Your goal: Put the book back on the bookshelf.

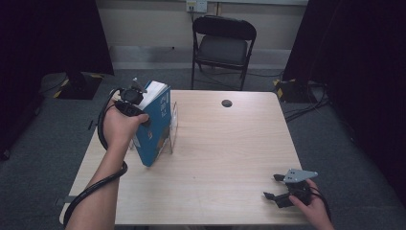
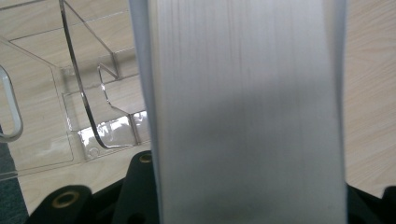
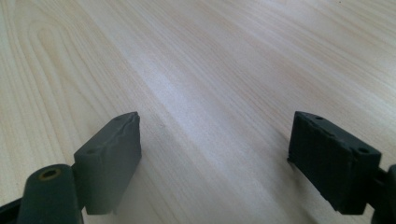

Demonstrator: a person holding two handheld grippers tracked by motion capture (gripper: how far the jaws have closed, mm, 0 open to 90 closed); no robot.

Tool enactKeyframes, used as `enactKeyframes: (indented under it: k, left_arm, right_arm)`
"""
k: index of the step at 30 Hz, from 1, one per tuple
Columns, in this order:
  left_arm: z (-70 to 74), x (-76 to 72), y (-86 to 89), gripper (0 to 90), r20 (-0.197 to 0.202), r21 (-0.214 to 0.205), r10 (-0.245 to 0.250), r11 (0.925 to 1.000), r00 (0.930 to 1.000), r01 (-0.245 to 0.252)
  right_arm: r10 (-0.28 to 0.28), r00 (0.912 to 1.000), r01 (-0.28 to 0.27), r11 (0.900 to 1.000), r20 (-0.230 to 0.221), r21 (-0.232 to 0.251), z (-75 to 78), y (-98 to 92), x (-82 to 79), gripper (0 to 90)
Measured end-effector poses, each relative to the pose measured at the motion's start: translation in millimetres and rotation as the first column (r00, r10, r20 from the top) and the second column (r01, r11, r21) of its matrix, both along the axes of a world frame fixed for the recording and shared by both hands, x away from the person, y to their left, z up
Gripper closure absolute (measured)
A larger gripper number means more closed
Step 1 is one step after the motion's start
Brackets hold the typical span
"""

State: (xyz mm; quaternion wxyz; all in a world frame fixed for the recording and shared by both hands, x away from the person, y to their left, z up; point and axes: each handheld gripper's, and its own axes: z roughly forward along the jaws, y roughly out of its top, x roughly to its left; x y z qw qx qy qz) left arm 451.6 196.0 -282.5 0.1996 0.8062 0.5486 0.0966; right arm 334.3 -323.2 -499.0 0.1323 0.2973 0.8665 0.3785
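Blue-covered book, tilted, is gripped by the left gripper at the table's far left corner, jaws clamped across its thickness, page edges facing the left gripper view. It leans against the clear acrylic stand, so this looks like the placing step. Next: tip it upright and seat it in the slot. Right gripper rests by the near right edge, jaws wide apart, holding nothing.

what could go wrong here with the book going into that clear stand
1. The blue book is tilted and gripped near its top by the left gripper, so it could swing or slip.
2. Its lower corner is close to the clear acrylic stand; a bump might push the light stand along the table, since the right gripper rests far away.
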Motion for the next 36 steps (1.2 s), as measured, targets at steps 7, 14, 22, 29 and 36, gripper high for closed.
enactKeyframes:
  k: [7,14,22,29,36]
  left_arm:
    - [1.5,2.2,-0.9,61.9,-0.002,0.002,0.011,0.9999,0.9999,-0.011]
    - [2.7,5.3,-3.7,62.0,0.003,-0.001,0.035,0.9994,0.9994,-0.035]
    - [1.0,9.1,-6.3,62.0,0.021,-0.008,0.054,0.9985,0.9983,-0.054]
    - [-3.0,12.7,-9.9,61.9,0.026,-0.001,0.068,0.9977,0.9973,-0.068]
    - [-5.5,15.3,-12.0,61.9,0.026,0.005,0.067,0.9977,0.9974,-0.067]
  right_arm:
    - [0.0,1.0,0.0,1.0,0.0,0.0,0.0,0.0,0.0,16.4]
    - [0.0,1.0,0.0,1.0,-0.001,0.0,0.0,0.0,-0.1,16.4]
    - [0.0,1.0,0.0,1.0,-0.001,0.0,0.0,0.0,-0.1,16.4]
    - [0.001,1.0,-0.001,1.0,0.0,0.0,0.0,-0.1,0.0,16.4]
    - [0.0,1.0,0.0,1.0,0.0,0.0,0.0,0.0,0.0,16.4]
